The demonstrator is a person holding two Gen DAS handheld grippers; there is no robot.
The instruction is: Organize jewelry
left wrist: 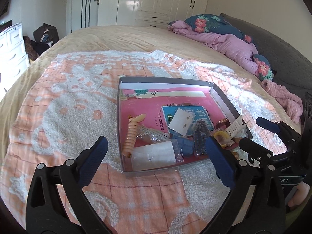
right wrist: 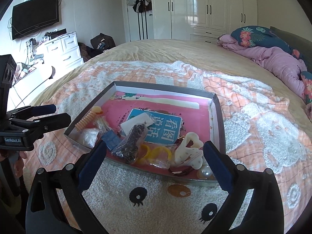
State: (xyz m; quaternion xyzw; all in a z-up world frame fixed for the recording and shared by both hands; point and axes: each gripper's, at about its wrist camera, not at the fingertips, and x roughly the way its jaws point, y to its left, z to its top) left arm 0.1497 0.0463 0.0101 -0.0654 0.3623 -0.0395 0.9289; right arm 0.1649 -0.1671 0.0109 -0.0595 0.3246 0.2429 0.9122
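A shallow grey tray [left wrist: 165, 80] [right wrist: 218, 117] lined with a pink book lies on the bed. It holds a peach spiral hair tie [left wrist: 131, 134] [right wrist: 85, 121], an earring card [left wrist: 181, 122], a bagged dark beaded piece [left wrist: 199, 136] [right wrist: 132, 144], yellow rings [right wrist: 156, 153], a white claw clip [right wrist: 188, 152] [left wrist: 236, 126], a pearl [right wrist: 206, 172] and a clear bag [left wrist: 156, 155]. My left gripper [left wrist: 156, 139] [right wrist: 52, 115] hovers open at the tray's near left corner. My right gripper [right wrist: 155, 144] [left wrist: 259, 134] stands open over the near right edge, holding nothing.
The tray rests on an orange and white fleece blanket [left wrist: 68, 101] over a beige bedspread. A pink duvet and floral pillow [left wrist: 224, 37] are piled at the far right. White drawers [right wrist: 64, 48], a wall television [right wrist: 35, 17] and wardrobes stand beyond the bed.
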